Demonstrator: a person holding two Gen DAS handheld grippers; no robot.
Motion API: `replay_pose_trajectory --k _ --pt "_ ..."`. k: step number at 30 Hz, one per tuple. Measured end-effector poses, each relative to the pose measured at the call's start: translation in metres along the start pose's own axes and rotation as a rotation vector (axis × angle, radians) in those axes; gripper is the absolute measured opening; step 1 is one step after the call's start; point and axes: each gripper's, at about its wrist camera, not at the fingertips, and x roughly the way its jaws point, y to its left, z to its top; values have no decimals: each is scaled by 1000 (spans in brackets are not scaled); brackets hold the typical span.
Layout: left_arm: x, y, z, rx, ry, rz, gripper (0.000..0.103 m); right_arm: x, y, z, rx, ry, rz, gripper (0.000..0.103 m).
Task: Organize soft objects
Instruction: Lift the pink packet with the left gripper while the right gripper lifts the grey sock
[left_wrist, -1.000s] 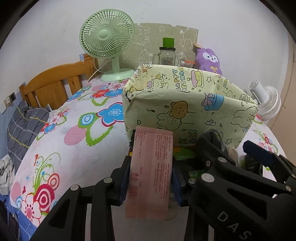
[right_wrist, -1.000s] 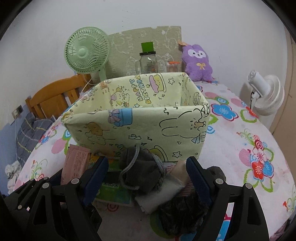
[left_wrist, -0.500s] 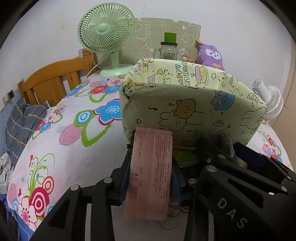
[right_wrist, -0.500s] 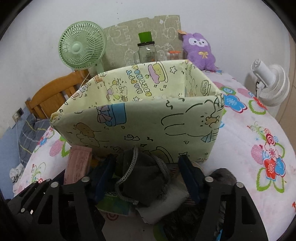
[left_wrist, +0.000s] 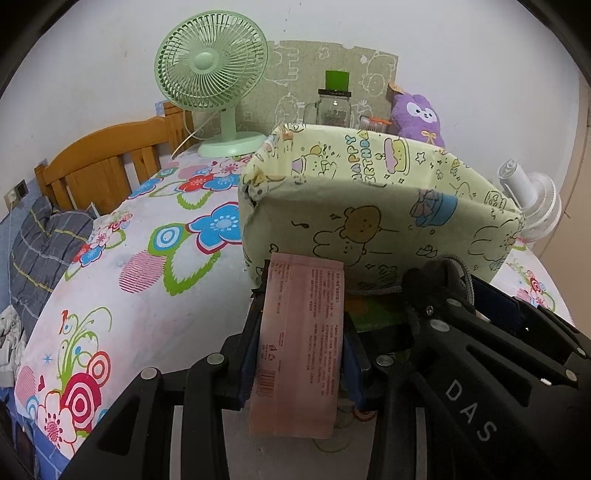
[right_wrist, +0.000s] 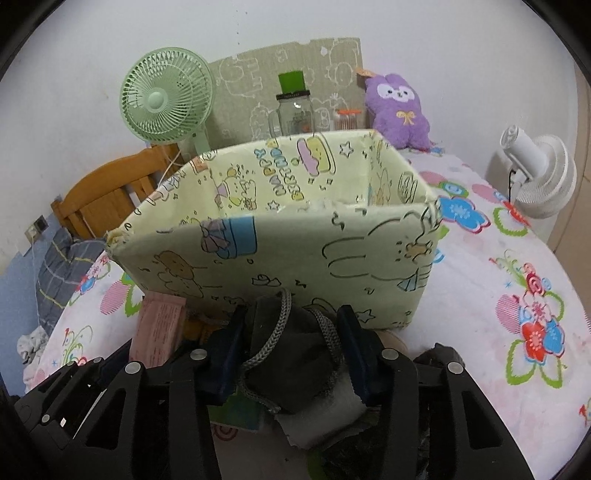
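My right gripper, wide a second ago, is closing around the dark grey drawstring pouch near the table's front edge; my left gripper stays clamped on the pink paper packet. Both are ready for the pale yellow cartoon-print fabric box.

A home bedroom: a floral tablecloth, a wooden headboard, a green desk fan and a purple plush toy.

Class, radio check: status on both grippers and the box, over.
Left gripper shut on pink packet. Right gripper closing around grey pouch. Fabric box directly ahead, nothing blocking.
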Motion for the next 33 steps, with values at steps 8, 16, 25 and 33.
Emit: replay_pose_trajectory --k 8,16,25,33 --pt "-14 -5 1 10 -26 -11 40 -18 -2 2 -2 -30 -15 50" --pt "-30 -11 4 20 -54 -28 40 -37 -3 4 -4 -57 -33 50" --pt "-54 -16 8 29 -99 -42 40 -66 -4 9 -10 -100 -39 50" --pt "-77 -21 13 37 -138 -49 40 -93 -5 13 -12 -137 -30 50"
